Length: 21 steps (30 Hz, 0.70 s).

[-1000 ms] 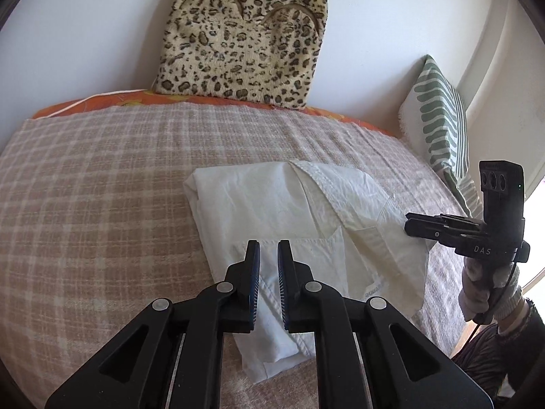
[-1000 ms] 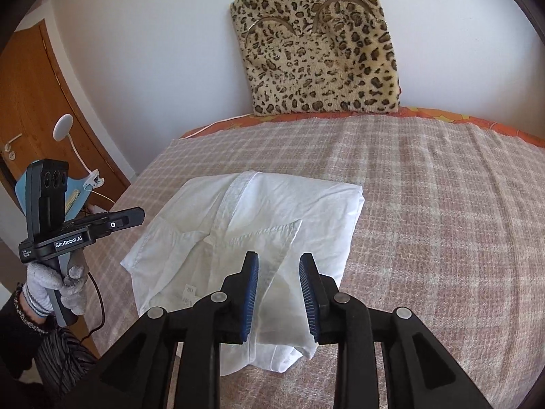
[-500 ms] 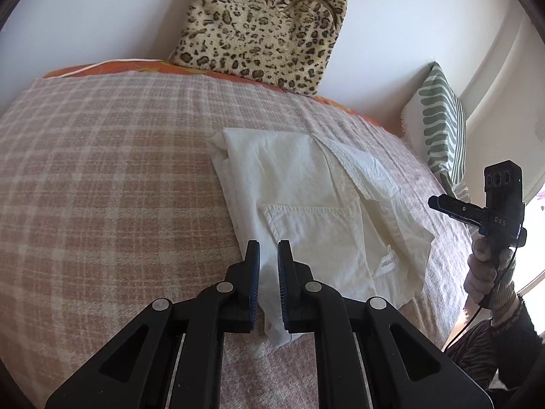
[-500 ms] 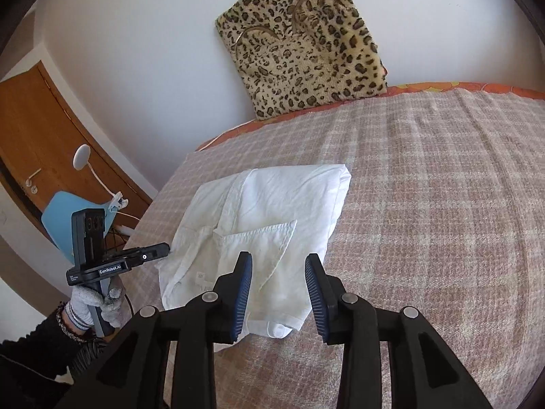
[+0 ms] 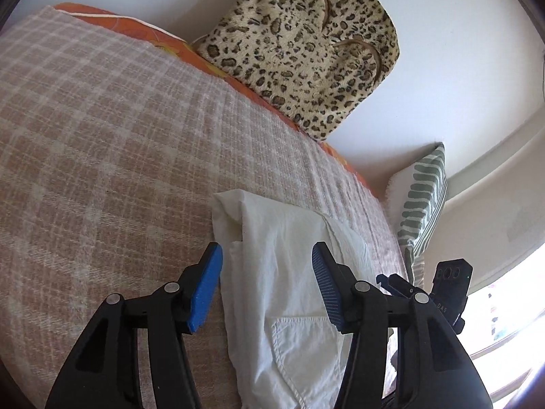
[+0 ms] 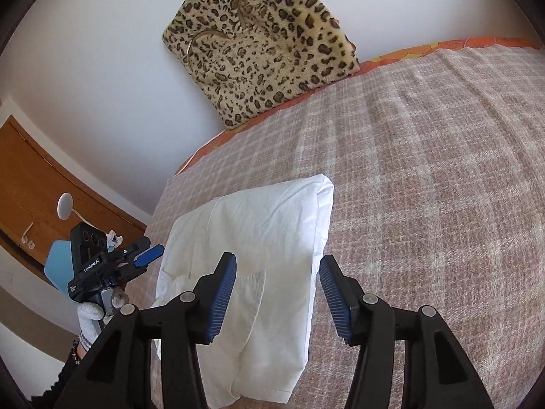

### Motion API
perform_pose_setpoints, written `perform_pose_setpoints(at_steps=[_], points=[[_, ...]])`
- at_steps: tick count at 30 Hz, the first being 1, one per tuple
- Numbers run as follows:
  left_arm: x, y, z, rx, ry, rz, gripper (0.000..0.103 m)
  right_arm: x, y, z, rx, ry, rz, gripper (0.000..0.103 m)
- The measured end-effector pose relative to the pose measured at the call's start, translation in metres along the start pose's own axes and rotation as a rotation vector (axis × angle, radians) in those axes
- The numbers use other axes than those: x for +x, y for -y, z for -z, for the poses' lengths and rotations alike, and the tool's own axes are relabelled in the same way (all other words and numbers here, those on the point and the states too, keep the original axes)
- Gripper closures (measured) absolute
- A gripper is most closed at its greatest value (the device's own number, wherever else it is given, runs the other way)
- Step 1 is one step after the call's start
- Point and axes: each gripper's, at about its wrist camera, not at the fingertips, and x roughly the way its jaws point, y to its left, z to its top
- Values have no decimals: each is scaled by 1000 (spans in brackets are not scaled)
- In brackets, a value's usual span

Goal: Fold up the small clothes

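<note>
Operator: Since half a second ago, what has changed?

Guide: Both your tongs have spread wide and dropped low; the left gripper (image 5: 267,286) and right gripper (image 6: 277,293) hold nothing.

Operator: Where is the garment?

Guide: You see the white garment (image 6: 259,255) lying on the plaid blanket (image 6: 425,187), folded into a narrow stack, pocket up.

Operator: Remaining work?

Guide: Probably one crosswise fold, or you are nearly finished.

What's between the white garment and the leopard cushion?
Only bare plaid blanket. In the right wrist view it runs unbroken from the folded white garment up to the leopard cushion at the wall.
</note>
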Motion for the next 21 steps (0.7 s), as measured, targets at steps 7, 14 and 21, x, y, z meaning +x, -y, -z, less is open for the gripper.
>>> perform_pose_setpoints(at_steps=[7,14,21], points=[[23,-22,-24,-141,-48,89,50,-8,-105,10,-358,84,-49,63],[46,-25,-26,-188,-112,124,50,72,-156,45,-432,-138,-174,69],[53,-34,-38,-227,-84,140,50,104,-148,71,-476,-291,-134,71]])
